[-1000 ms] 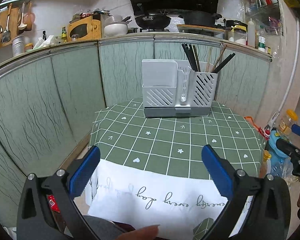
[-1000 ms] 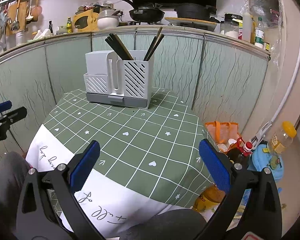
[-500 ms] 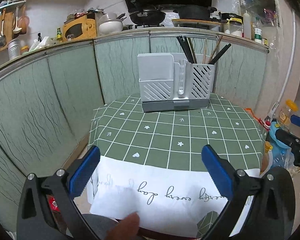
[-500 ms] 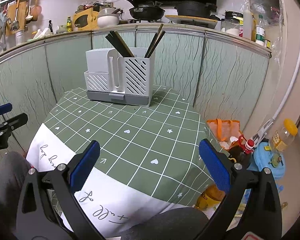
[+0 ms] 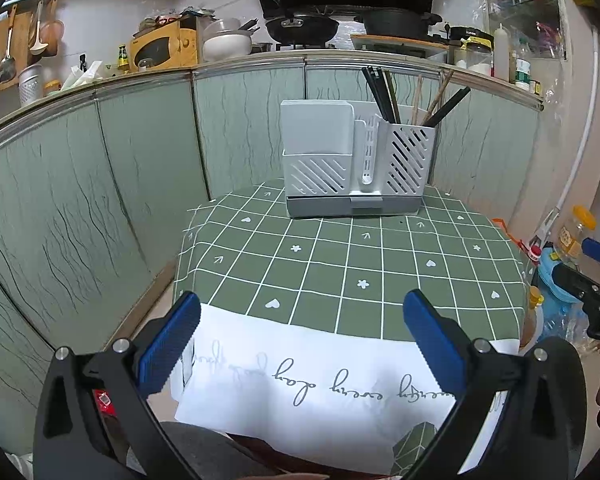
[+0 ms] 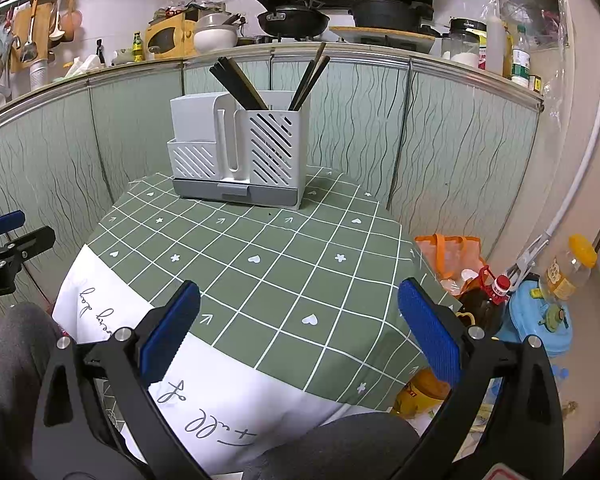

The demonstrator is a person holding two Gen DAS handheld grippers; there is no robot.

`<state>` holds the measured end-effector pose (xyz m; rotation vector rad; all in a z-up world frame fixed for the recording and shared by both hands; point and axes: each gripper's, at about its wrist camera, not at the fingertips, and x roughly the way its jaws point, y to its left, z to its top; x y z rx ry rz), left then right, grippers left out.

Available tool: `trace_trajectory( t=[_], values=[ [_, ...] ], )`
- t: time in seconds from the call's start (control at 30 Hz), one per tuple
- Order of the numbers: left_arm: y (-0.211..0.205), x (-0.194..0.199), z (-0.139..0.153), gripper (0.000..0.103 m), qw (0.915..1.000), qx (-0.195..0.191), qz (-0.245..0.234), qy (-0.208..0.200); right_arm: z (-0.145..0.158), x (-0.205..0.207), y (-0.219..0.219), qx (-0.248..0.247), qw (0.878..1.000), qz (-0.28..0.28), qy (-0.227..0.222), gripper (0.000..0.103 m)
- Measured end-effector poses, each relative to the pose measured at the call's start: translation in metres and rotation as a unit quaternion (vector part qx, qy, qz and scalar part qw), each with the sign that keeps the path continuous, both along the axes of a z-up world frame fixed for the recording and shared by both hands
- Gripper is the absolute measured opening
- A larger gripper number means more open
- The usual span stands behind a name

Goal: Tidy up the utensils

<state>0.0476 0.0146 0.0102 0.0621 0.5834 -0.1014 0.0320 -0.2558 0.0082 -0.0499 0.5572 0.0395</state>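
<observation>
Utensils: dark chopsticks [image 5: 380, 94] and lighter wooden ones [image 5: 434, 98] stand upright, leaning apart, in the slotted right compartment of the rack, upper centre of the left wrist view. Standing on end suits draining and easy picking.
Rack: a white plastic holder [image 5: 352, 168] on a grey base sits at the far edge of the counter, close to the green panelled wall behind it. Its left compartment shows no contents from here.
Counter: covered with a green checked cloth [image 5: 340, 272]; the open cloth between rack and tongs carries no loose utensil in either view.
Left tongs [image 5: 300, 344]: lower frame, spread wide, nothing between the blue pads, held back over the white hem of the cloth.
Right tongs [image 6: 298, 336]: lower frame of the right wrist view, likewise spread wide and gripping nothing, aimed toward the rack from its right side.
Posture: both tools are level and clear of the rack, apparently a rest or ready position.
Task status: all visible utensils are in the rack. In my judgement this fits either a finished sorting or a stage where items are to be taken out and regrouped; the views do not settle which.
Hazards: bottles and bags [image 6: 496, 292] crowd the floor at right, just beside the counter's edge.
</observation>
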Motion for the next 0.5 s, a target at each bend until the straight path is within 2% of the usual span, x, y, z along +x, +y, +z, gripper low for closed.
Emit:
trace_trajectory(
  t=[0.5],
  values=[
    [-0.0038, -0.0007, 0.0, 0.099, 1.0, 0.007, -0.002, 0.0, -0.0027, 0.0, 0.0, 0.001, 1.0, -0.001, 0.002, 0.095]
  ],
)
